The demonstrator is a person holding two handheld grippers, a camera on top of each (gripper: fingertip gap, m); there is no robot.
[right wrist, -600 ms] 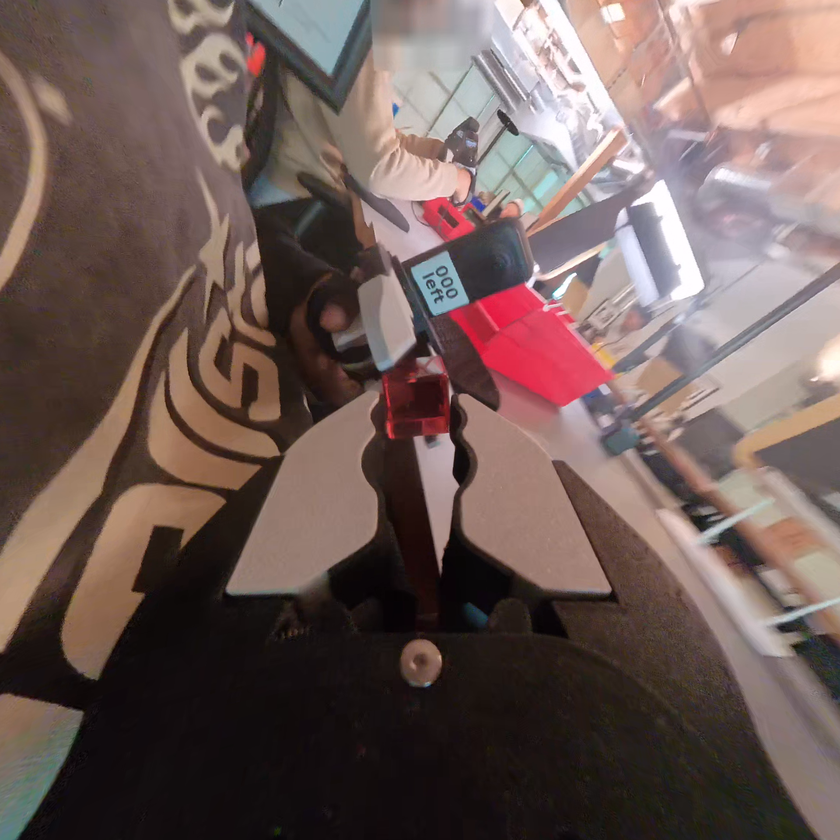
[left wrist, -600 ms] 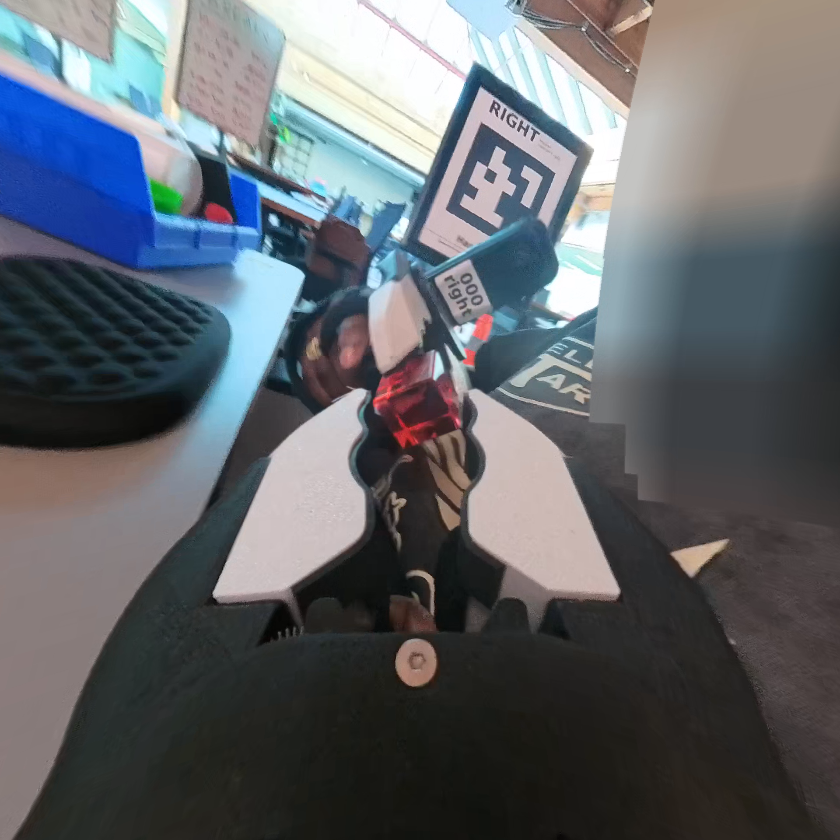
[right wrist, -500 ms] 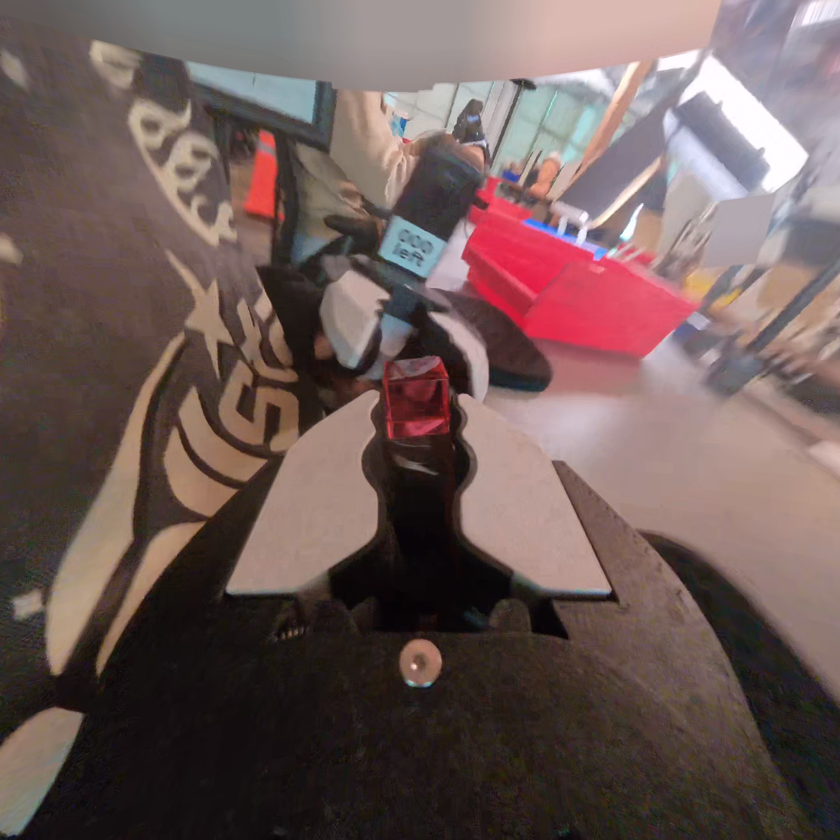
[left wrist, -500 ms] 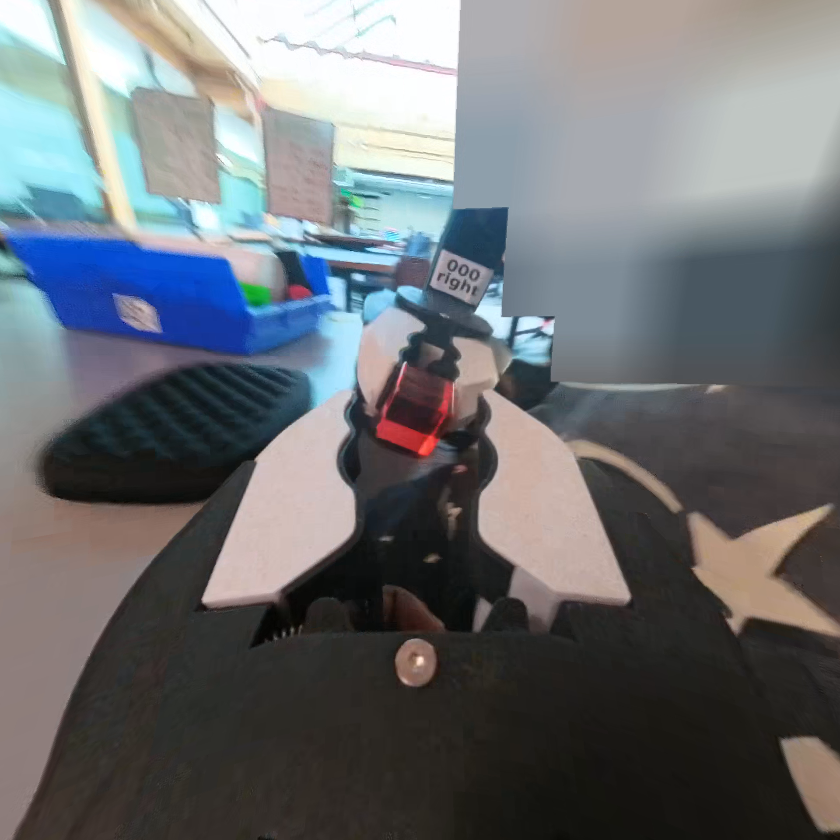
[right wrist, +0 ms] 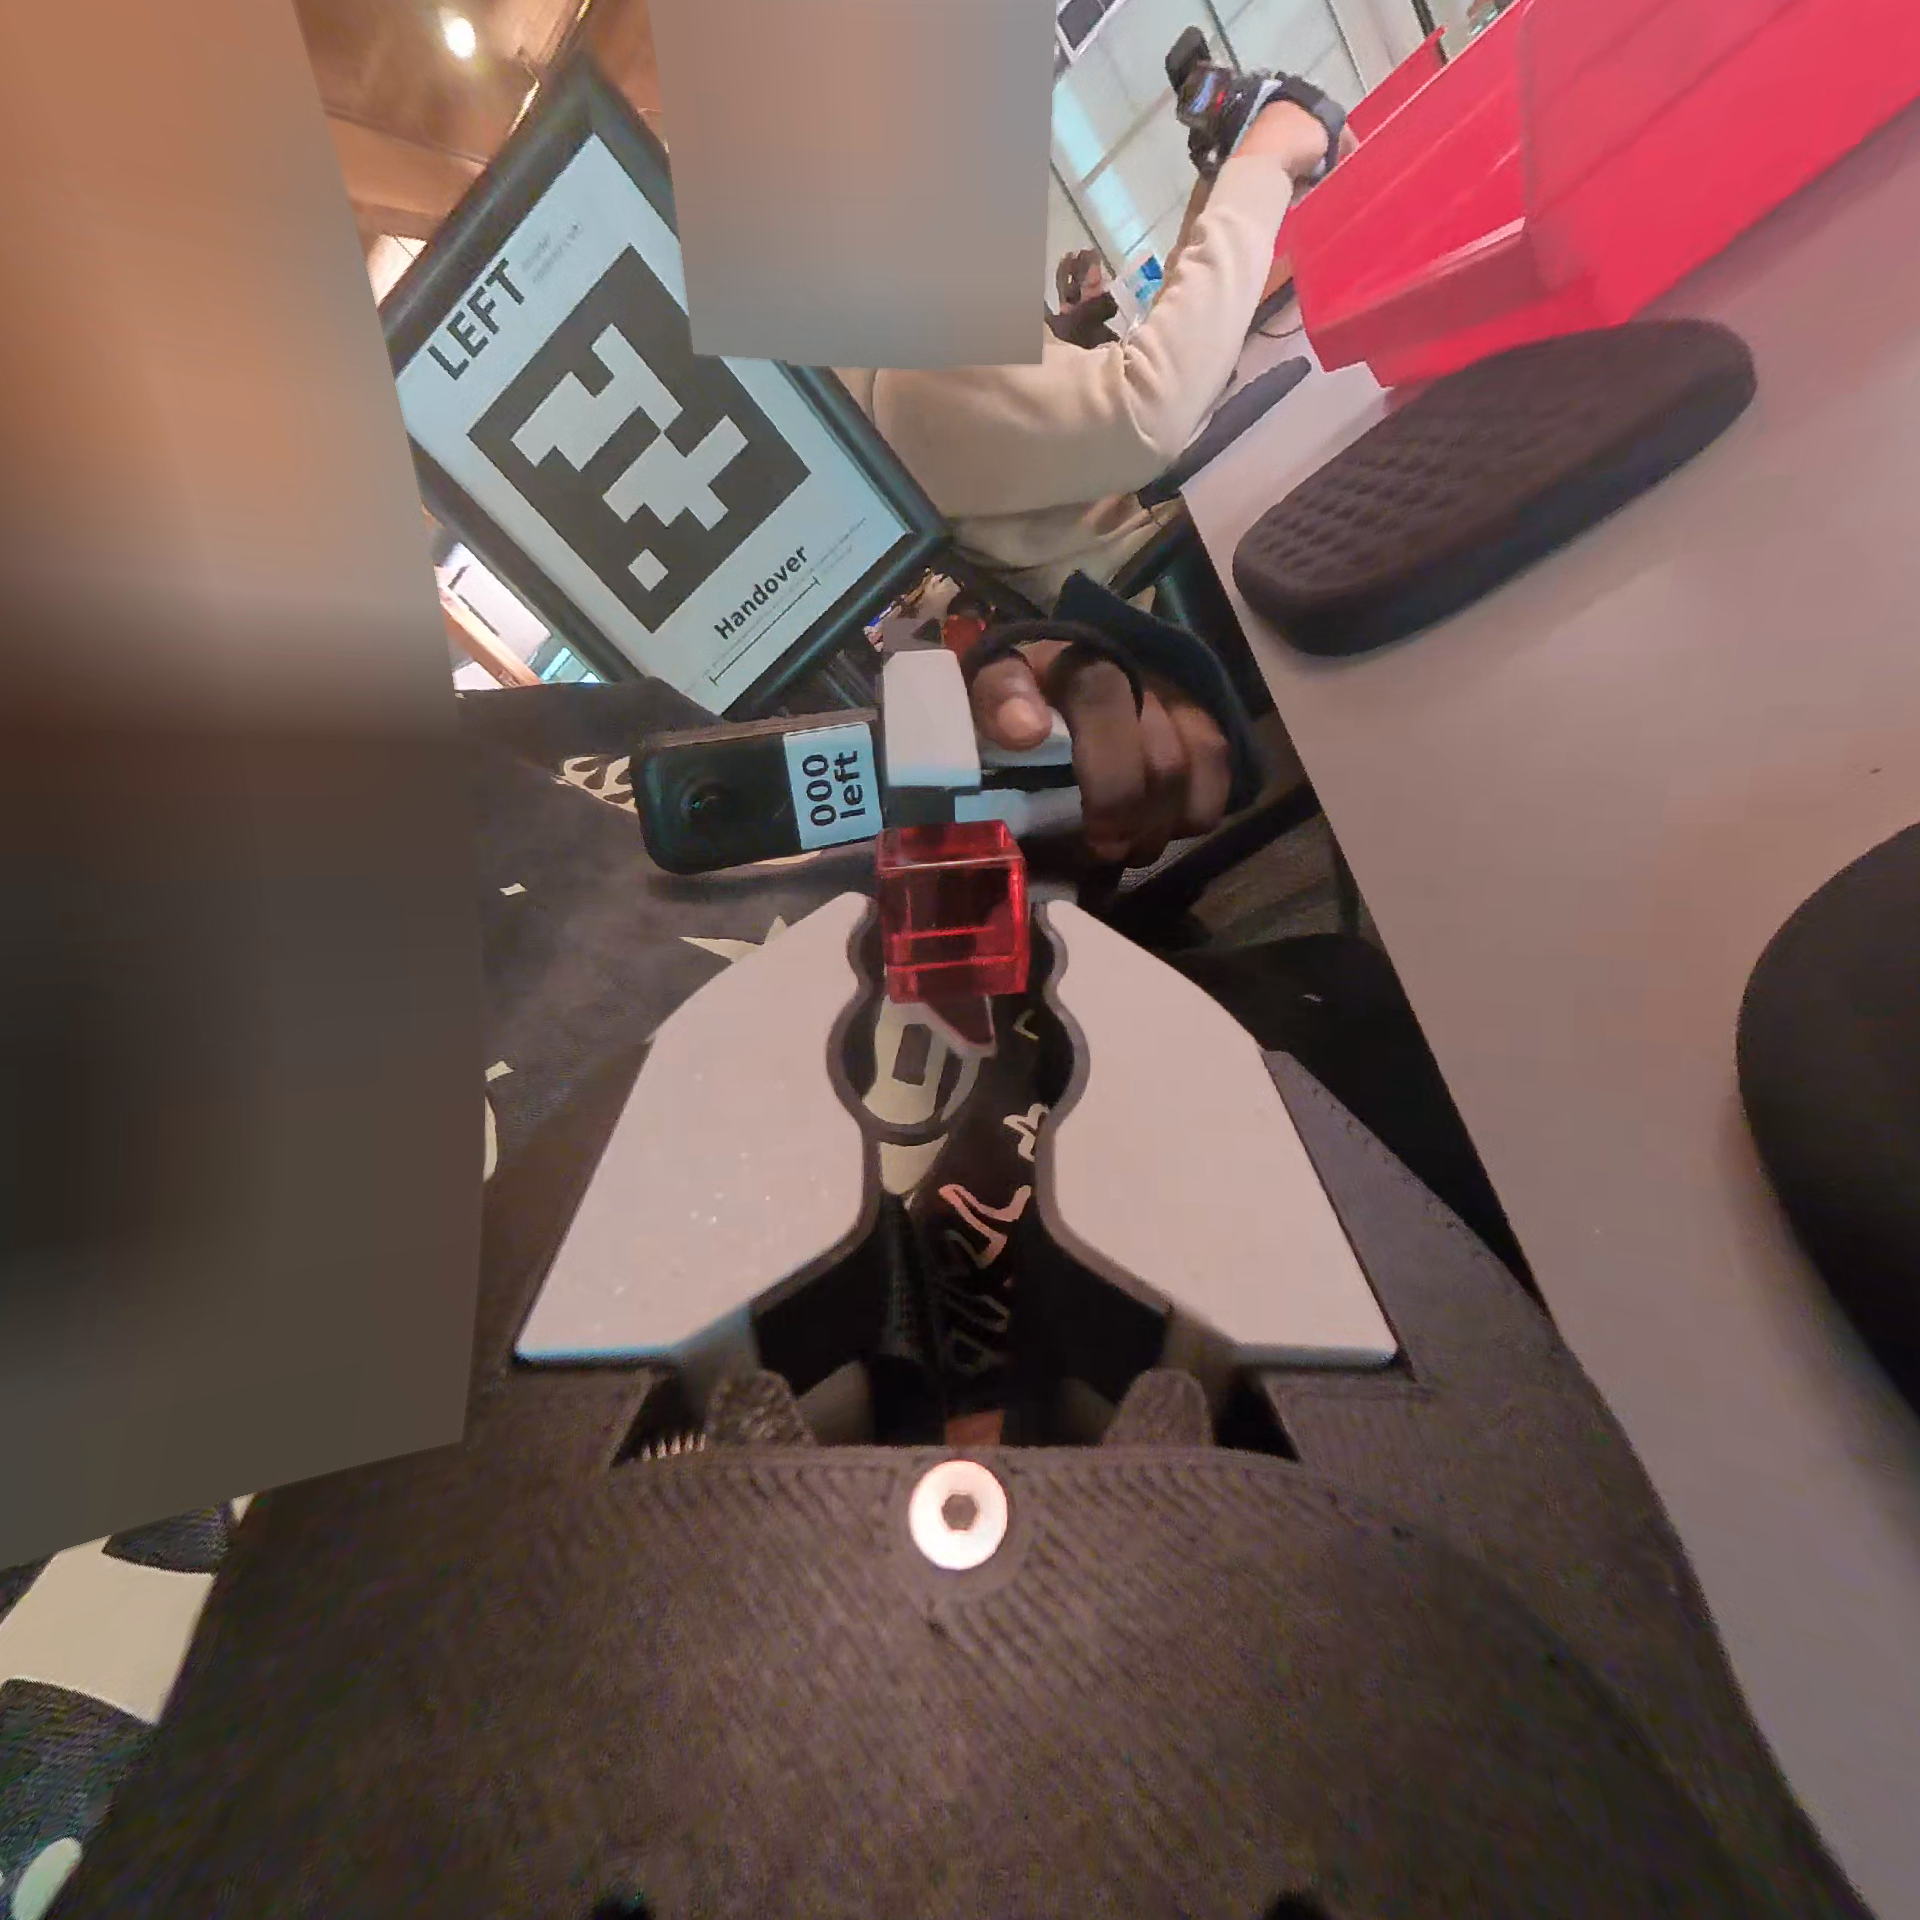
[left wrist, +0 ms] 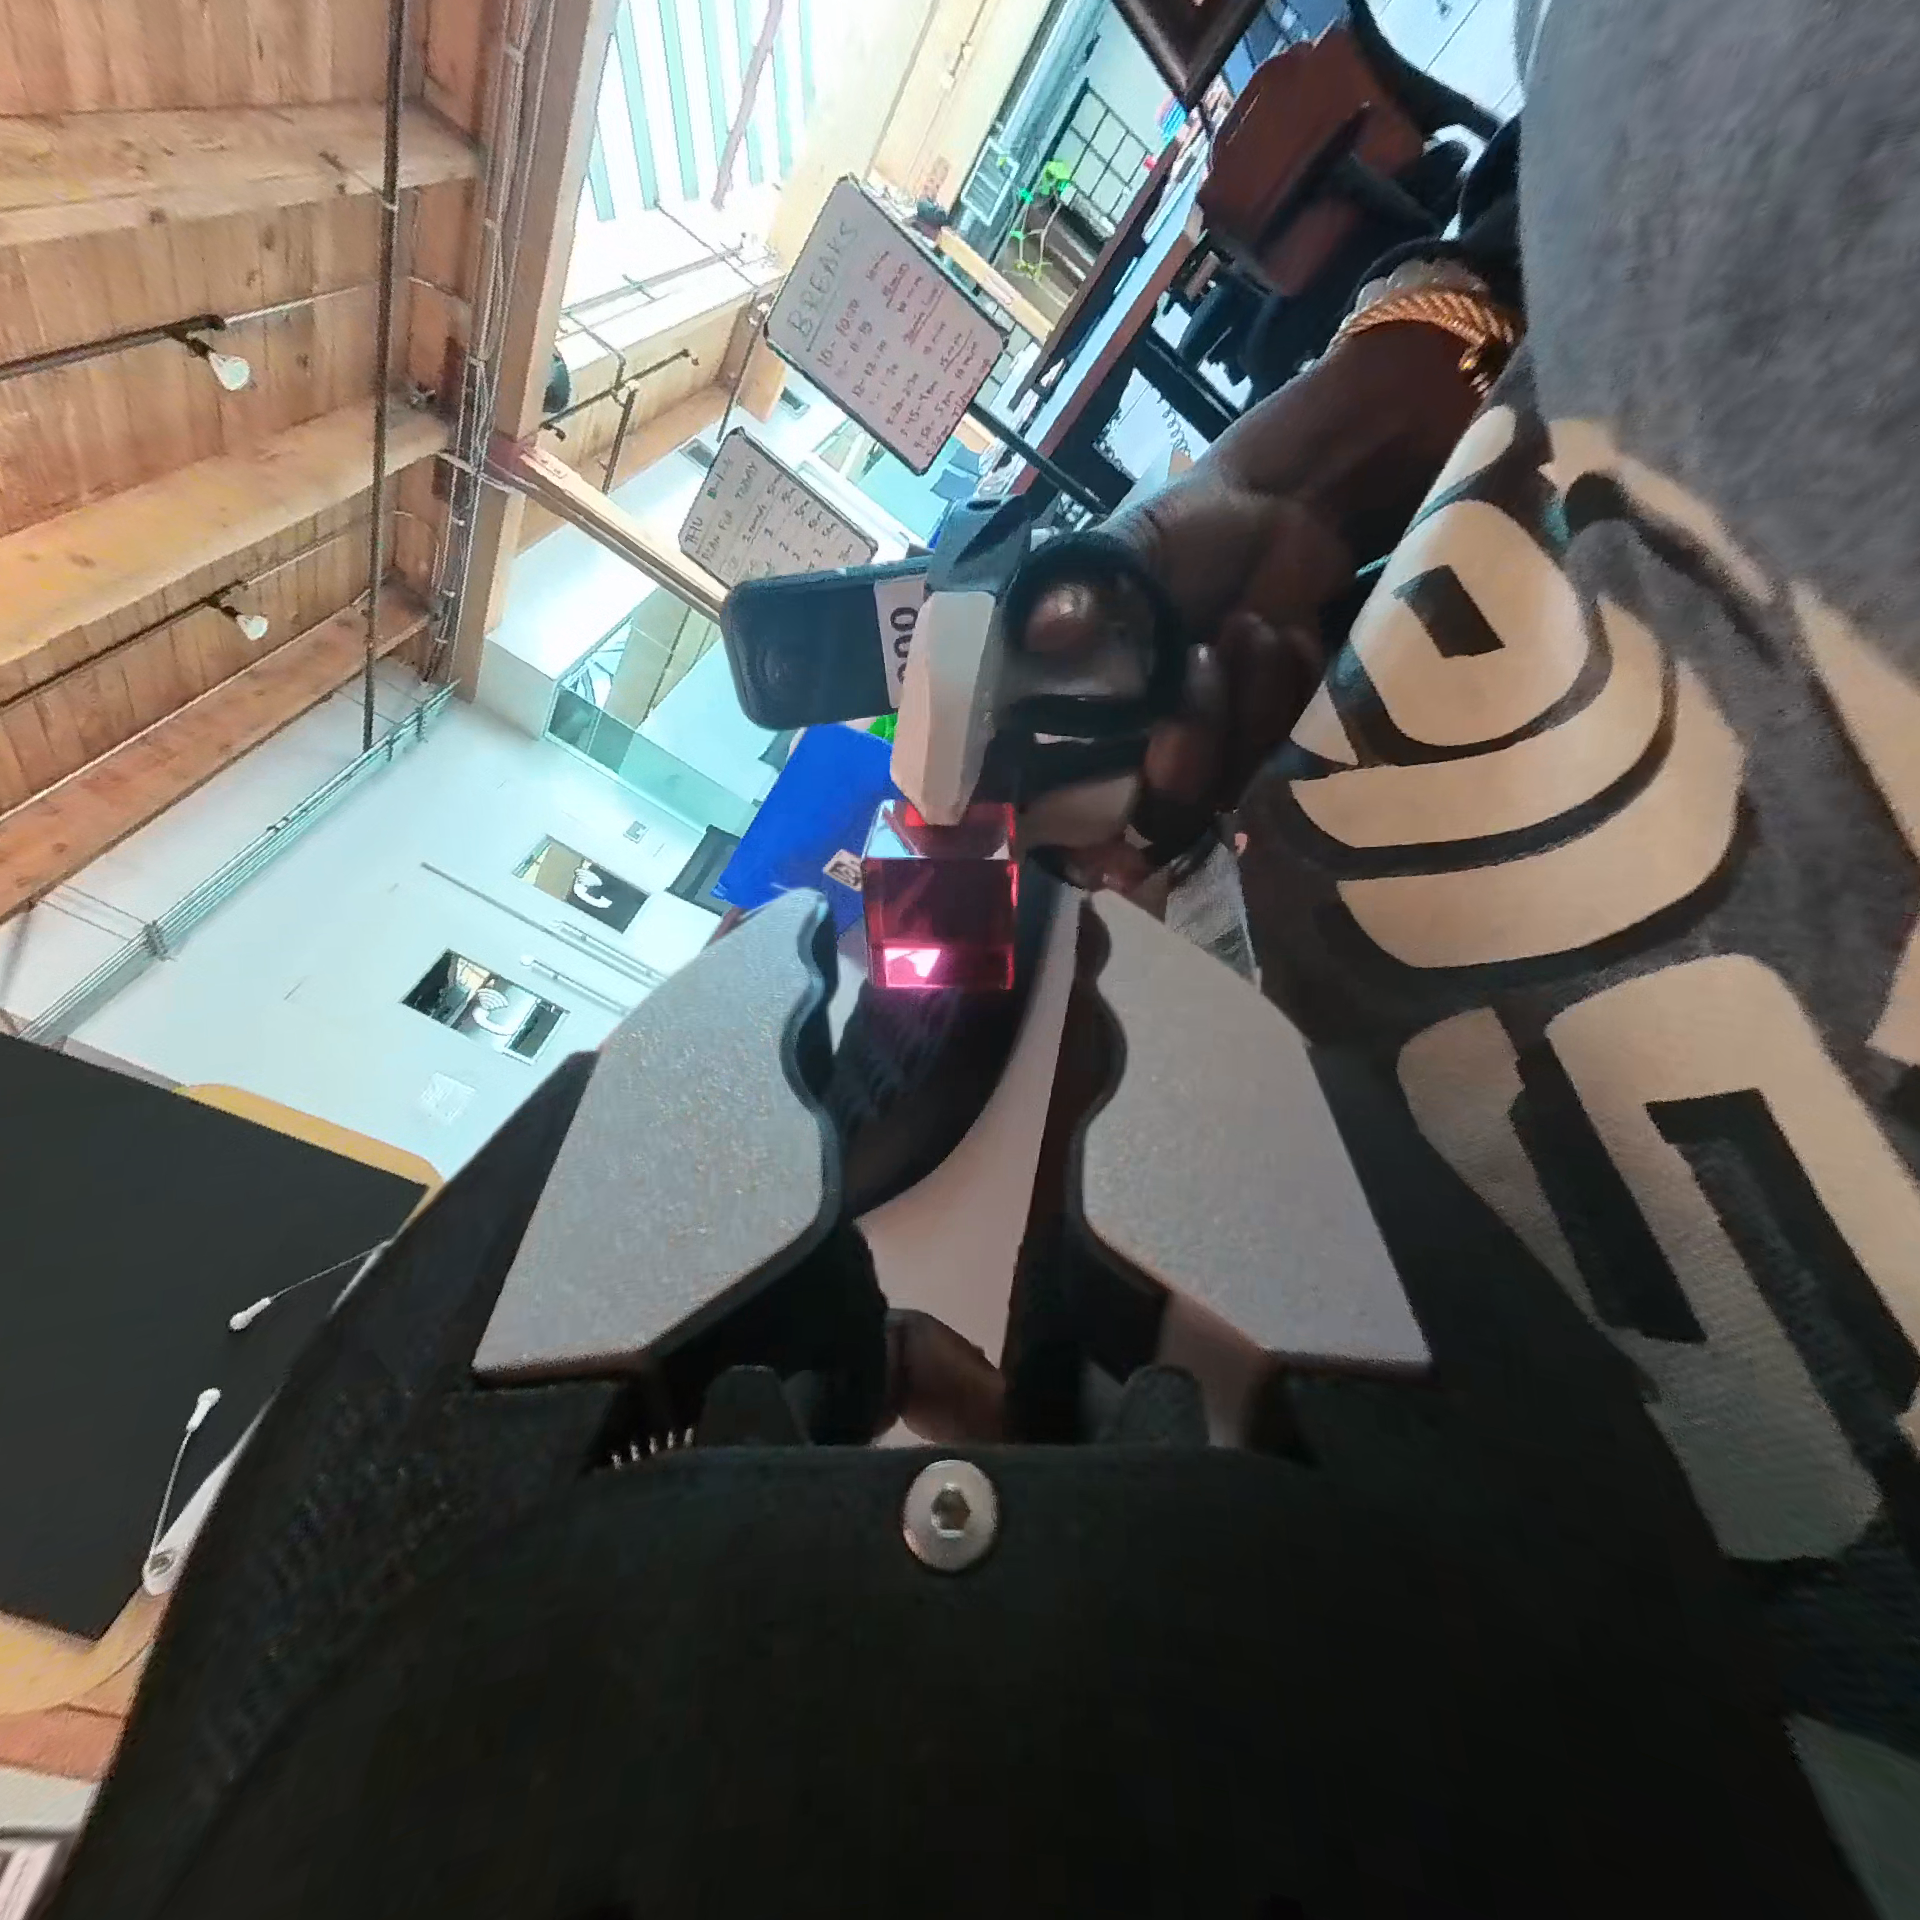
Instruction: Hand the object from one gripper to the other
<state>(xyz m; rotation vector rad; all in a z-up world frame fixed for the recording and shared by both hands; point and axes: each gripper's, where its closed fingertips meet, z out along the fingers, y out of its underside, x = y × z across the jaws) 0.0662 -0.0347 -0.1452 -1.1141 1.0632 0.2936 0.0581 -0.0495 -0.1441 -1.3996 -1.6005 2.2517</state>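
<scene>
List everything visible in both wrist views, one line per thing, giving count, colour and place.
red cube: one, clear red, between both grippers' fingertips
table: one, grey, right of right wrist view
black pads: two, black, on the table
red bin: one, red, table's far end
blue bin: one, blue, behind the right gripper
whiteboards: two, white, hanging under the wooden ceiling
marker card: one, black and white, framed, above the left gripper
seated person: one, cream sleeve, beyond the table
left gripper: one, grey fingers, open around the cube
right gripper: one, grey fingers, shut on the cube
hands: two, one on each gripper's handle
</scene>
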